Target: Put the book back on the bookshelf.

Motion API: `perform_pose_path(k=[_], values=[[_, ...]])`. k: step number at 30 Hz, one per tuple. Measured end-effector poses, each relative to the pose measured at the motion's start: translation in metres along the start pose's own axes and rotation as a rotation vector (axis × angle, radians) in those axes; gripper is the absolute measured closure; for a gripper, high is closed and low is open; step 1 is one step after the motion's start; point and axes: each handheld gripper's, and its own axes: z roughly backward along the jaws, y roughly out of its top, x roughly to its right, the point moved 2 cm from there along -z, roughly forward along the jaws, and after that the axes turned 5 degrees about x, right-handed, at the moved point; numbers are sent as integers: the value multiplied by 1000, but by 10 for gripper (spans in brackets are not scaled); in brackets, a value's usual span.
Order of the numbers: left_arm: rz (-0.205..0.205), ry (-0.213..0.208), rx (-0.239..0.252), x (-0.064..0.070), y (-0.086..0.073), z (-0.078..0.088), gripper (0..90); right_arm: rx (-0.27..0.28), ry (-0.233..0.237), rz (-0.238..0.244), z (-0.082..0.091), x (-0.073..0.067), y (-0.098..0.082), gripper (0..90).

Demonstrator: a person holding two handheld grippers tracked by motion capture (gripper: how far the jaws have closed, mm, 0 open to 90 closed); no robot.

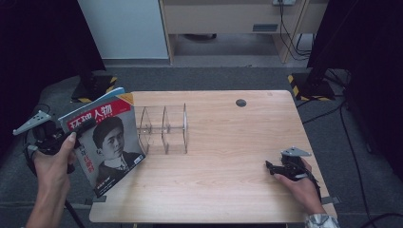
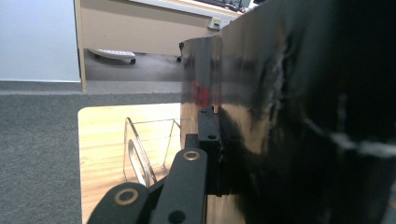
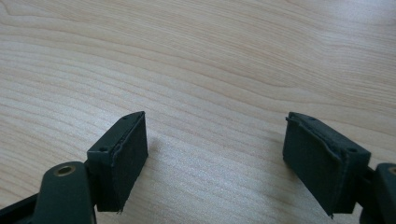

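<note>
Spanning most of the high view, the wooden surface [image 1: 223,185] carries a clear acrylic rack [image 1: 164,129], taken here as the landmark. Just left of the rack, a magazine [image 1: 105,145] is held tilted and raised off the wood, apparently so that it can be fed into a slot. It is clamped at its edge by the left tongs [image 1: 78,129], shut tight. Well right of the rack, the right tongs [image 3: 215,158] are rested wide apart and empty, kept clear.
</note>
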Motion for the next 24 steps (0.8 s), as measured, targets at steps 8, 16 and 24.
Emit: perform_pose_path(k=[8, 16, 24], values=[[3, 19, 5, -4, 0, -3, 864, 1, 0, 0, 0, 0, 0, 224], [2, 36, 22, -6, 1, -9, 864, -2, 1, -1, 0, 0, 0, 224], [0, 54, 32, -8, 3, -12, 864, 1, -1, 0, 0, 0, 0, 224]])
